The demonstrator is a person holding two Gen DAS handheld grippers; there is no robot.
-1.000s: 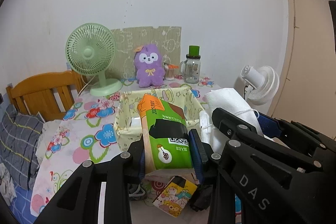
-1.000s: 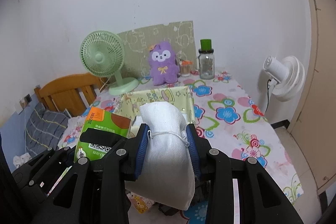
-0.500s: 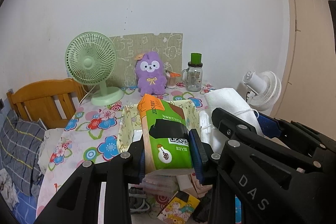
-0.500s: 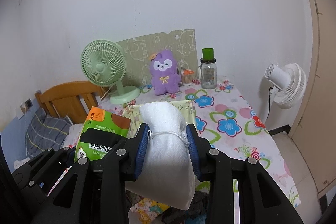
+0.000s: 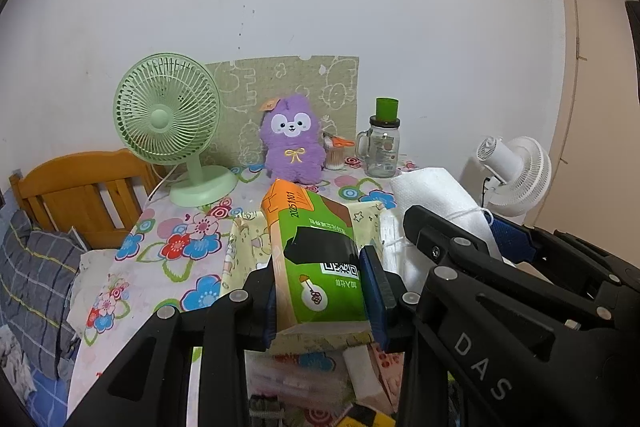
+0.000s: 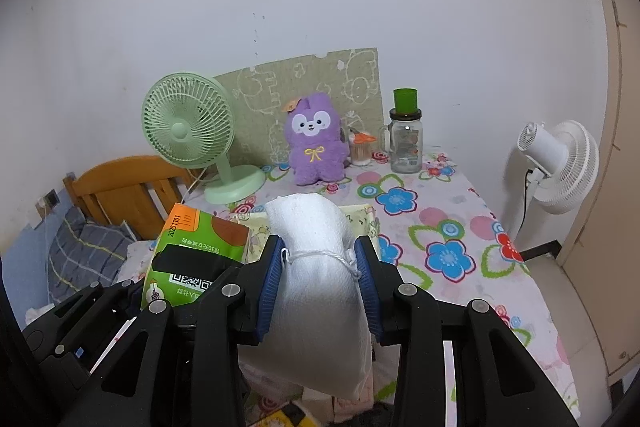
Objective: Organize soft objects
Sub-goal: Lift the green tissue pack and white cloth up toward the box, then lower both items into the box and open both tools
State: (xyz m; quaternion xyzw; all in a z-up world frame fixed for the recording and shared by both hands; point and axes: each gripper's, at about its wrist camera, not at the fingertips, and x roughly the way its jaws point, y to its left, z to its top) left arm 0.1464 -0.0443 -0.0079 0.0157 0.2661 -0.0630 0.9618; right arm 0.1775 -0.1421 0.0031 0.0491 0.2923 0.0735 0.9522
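Left hand-held gripper [image 5: 324,301] pinches a green tissue pack [image 5: 318,259]; right hand-held gripper [image 6: 320,285] clamps a white string-tied cloth bundle [image 6: 320,291]. Both items hang above the near edge of a yellow fabric basket [image 5: 248,247] on the floral bench [image 6: 452,227]. Purple plush toy [image 6: 316,145] stands beyond the basket, by the wall.
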